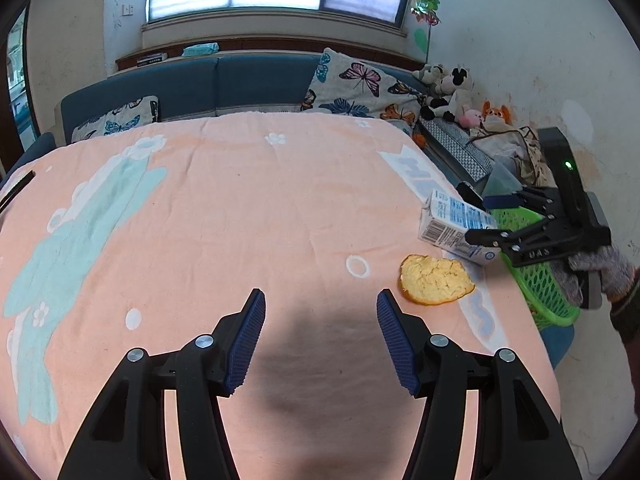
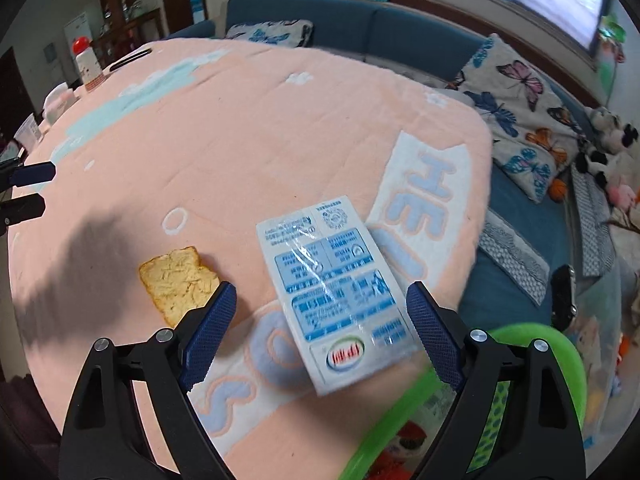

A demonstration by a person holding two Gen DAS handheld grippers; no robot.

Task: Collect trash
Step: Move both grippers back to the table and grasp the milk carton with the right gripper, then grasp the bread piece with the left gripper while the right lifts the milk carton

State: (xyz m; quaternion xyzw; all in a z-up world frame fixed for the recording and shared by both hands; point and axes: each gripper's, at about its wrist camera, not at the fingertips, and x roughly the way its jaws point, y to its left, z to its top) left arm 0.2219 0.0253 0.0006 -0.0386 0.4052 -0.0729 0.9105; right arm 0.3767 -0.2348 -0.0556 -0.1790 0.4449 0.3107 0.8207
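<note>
Right wrist view: your right tongs (image 2: pixel 320 312) spread around the milk carton (image 2: pixel 332 300), pads clear — orange peel (image 2: pixel 178 280) beside. Left tongs (image 1: pixel 320 334) spread, empty over the counter (image 1: pixel 240 200).

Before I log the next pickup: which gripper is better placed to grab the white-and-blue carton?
Right. The right gripper already straddles the white-and-blue carton, jaws open; the left gripper hangs over bare cloth, away from it.
</note>
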